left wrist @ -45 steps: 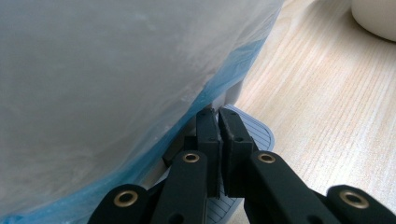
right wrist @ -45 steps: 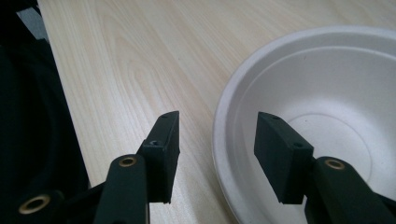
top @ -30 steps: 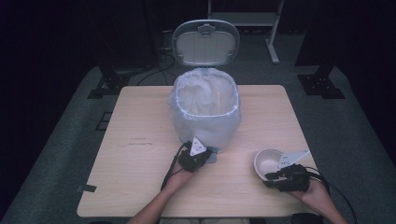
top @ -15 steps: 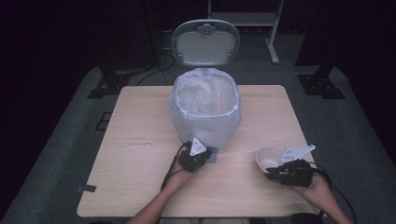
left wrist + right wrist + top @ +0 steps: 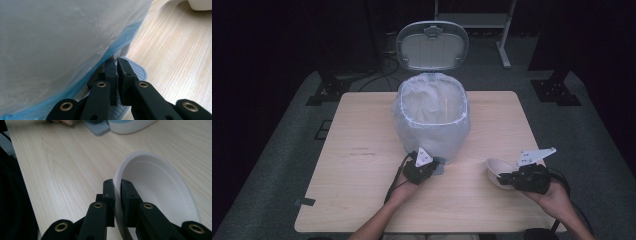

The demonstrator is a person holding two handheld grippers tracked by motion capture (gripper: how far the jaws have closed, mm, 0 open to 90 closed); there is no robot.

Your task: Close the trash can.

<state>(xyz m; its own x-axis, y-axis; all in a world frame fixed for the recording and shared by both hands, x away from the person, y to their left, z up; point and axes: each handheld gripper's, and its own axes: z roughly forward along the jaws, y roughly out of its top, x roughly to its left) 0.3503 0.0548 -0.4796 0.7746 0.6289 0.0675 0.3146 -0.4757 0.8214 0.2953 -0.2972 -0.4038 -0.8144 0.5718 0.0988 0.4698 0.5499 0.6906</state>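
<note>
Right now my right gripper (image 5: 508, 178) pinches the near rim of the white bowl (image 5: 498, 169), 1 jaw inside the rim and 1 outside; the jaws have just been closing onto it. Seen along that gripper, the bowl is tipped up on its edge over the wooden table (image 5: 362, 165). It sits well to the right of the bin (image 5: 432, 120), near the table's front edge. My left gripper (image 5: 428, 169) has its 2 jaws drawn together, with nothing between them, resting down on the grey pedal (image 5: 137, 70) at the foot of the bin. The bin's lid (image 5: 432, 46) stands open, and a pale liner with a blue hem drapes its sides.
</note>
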